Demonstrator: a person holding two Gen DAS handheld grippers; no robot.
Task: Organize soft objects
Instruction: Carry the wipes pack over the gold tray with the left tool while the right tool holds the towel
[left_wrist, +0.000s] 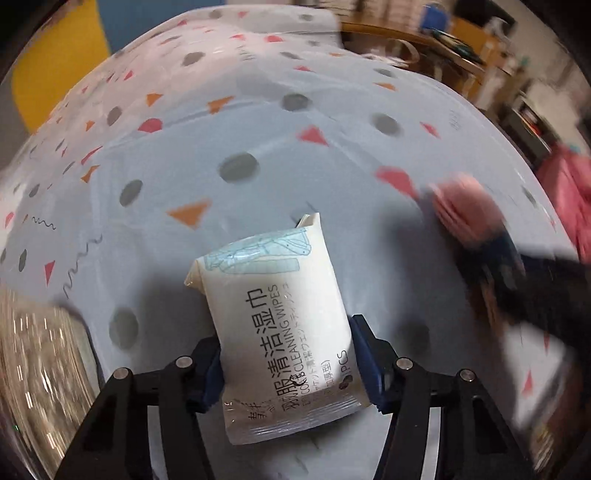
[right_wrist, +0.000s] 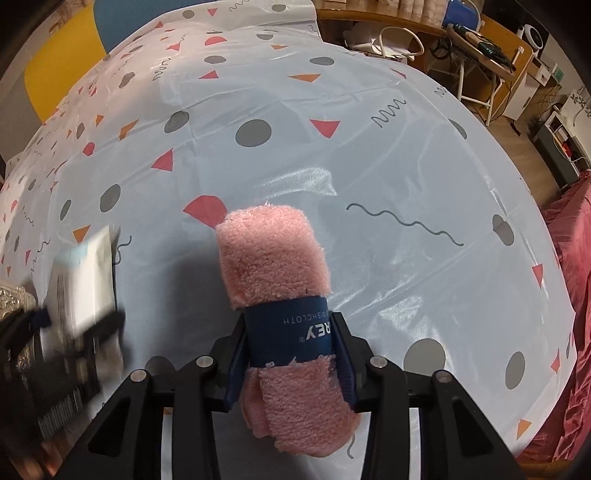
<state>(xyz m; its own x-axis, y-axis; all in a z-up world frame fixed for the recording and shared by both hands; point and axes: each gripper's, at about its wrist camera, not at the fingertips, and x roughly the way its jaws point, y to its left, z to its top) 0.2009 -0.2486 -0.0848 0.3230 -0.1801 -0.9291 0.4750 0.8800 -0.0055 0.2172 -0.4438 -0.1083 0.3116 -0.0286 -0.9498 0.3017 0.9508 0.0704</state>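
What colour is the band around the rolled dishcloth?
Dark blue band with pale lettering, around the pink dishcloth; clearest in the right wrist view.

Pale tablecloth w/ grey dots, red & orange triangles, squiggles covers the table. Behind it: wooden desk w/ clutter, white chair, yellow-and-blue wall. Red fabric at the right edge.

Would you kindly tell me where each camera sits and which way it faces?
Left wrist: on the left gripper, looking steeply down its fingers at the wipes pack between them, over the patterned tablecloth.
Right wrist: on the right gripper, looking steeply down at the pink dishcloth roll it clamps.
Shared: tablecloth; each view shows the other gripper and its load, blurred.
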